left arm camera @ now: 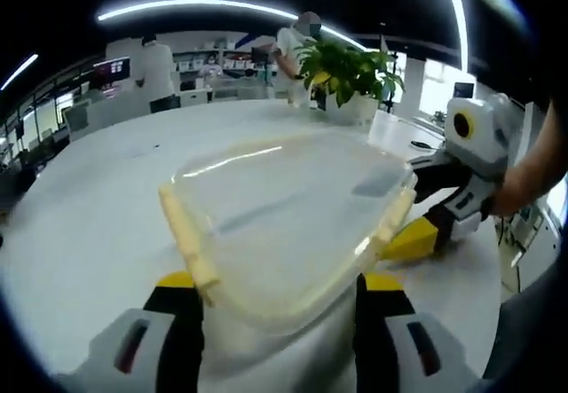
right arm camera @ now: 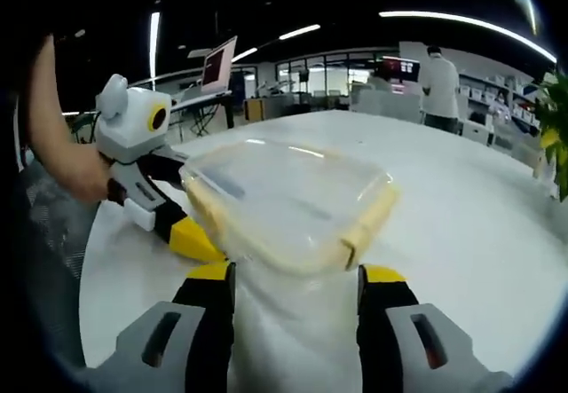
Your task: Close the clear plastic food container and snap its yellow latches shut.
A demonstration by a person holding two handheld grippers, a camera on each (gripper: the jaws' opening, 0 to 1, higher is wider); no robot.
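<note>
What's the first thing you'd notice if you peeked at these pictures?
The clear plastic food container with its yellow latches, lying on the white table in front of both grippers. The left gripper and the right gripper point at it from opposite sides. A leafy green plant stands farther back.

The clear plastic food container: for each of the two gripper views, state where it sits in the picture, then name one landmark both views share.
Left gripper view: the container sits at centre, just above the left gripper, whose jaws stand apart.
Right gripper view: the container sits at centre, above the right gripper, whose jaws stand apart.
Shared landmark: the white table it rests on.
</note>
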